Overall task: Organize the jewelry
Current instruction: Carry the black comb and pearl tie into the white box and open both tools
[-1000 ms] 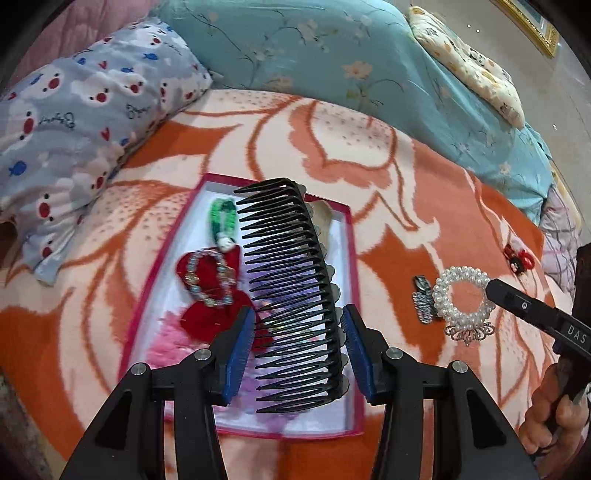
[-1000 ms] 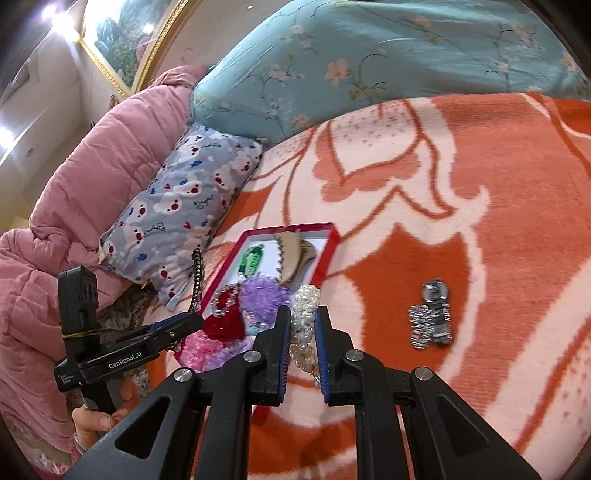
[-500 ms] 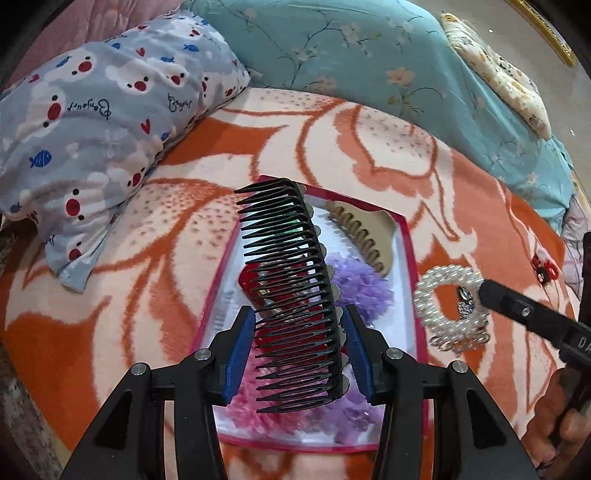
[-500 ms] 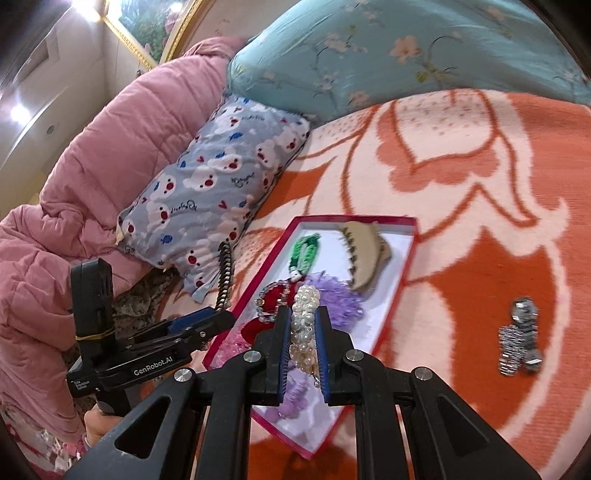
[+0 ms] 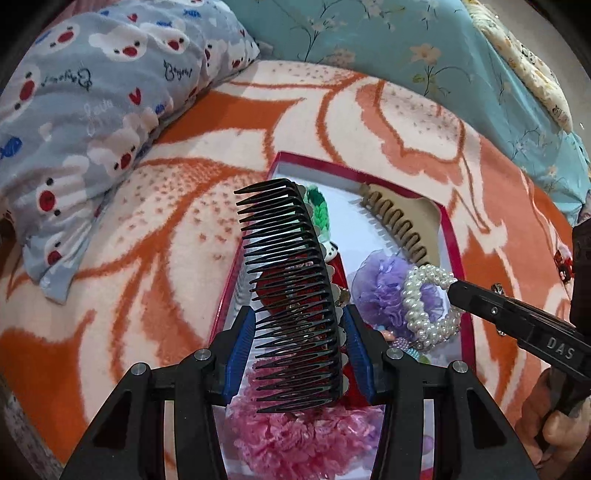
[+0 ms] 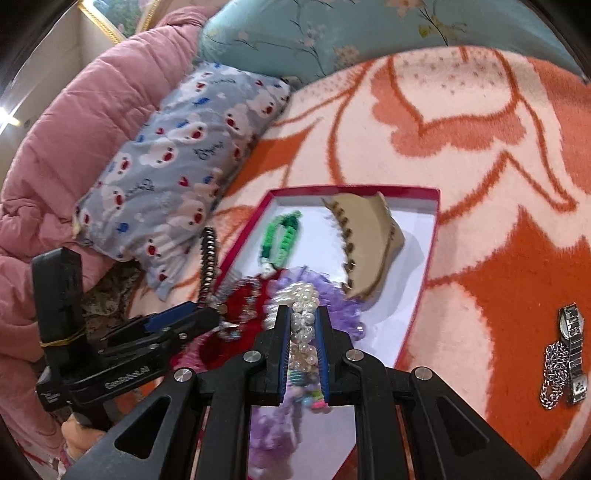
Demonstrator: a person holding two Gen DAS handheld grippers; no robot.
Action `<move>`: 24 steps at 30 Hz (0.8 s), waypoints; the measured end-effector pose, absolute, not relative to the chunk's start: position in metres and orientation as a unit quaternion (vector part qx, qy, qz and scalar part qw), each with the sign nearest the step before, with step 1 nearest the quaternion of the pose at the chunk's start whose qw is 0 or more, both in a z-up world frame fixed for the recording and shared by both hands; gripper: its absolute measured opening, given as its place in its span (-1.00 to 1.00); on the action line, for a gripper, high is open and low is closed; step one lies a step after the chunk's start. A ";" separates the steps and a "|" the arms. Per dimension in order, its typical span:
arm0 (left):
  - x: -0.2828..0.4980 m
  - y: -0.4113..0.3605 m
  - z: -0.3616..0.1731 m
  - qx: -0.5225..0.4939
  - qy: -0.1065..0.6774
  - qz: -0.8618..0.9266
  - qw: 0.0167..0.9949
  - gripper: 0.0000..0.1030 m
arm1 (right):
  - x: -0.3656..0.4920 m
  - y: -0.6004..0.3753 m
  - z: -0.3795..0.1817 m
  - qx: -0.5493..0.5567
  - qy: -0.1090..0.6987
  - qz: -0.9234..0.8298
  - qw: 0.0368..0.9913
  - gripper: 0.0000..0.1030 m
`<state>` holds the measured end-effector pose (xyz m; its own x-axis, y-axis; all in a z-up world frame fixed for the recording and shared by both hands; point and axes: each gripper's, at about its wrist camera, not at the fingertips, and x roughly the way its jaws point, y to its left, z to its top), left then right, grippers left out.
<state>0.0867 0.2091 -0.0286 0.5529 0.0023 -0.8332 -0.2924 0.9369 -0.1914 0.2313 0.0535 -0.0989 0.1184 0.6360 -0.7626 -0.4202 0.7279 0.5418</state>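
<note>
My left tool (image 5: 297, 347) grips a black comb (image 5: 291, 291) over the red-rimmed box (image 5: 452, 236), teeth toward 9 o'clock. My right tool (image 6: 301, 332) is clamped on a pearl bracelet (image 6: 303, 295) above the purple scrunchie (image 6: 338, 299) in the box. Tan claw clip (image 6: 369, 240) lies at the box's 1 o'clock. A watch (image 6: 572, 343) rests on the blanket (image 6: 498, 184) at 3 o'clock, well apart.

You had an orange-and-cream patterned blanket (image 5: 229, 122) spread over the bed. A grey-blue pillow (image 5: 92, 92) printed with white bears lay on it at your left, its corner resting on the blanket. A teal floral pillow (image 6: 351, 33) sat behind, at the far edge. A pink quilted comforter (image 6: 74, 122) was bunched beside the bear pillow, and a gold picture frame (image 6: 110, 22) showed beyond it.
</note>
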 end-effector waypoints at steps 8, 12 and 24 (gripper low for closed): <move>0.097 0.209 -0.048 -0.152 0.477 0.084 0.862 -0.08 | 0.233 0.053 -0.113 0.084 0.567 0.347 0.742 -0.76; 0.099 0.209 -0.050 -0.150 0.477 0.084 0.862 -0.07 | 0.234 0.054 -0.116 0.086 0.570 0.346 0.740 -0.76; 0.100 0.205 -0.050 -0.145 0.478 0.091 0.862 -0.05 | 0.235 0.053 -0.123 0.088 0.577 0.337 0.738 -0.74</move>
<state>0.0997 0.2049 -0.0496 0.5264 0.0178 -0.8501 -0.2949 0.9415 -0.1629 0.2352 0.0532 -0.1226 0.1060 0.6005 -0.7926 -0.3963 0.7566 0.5201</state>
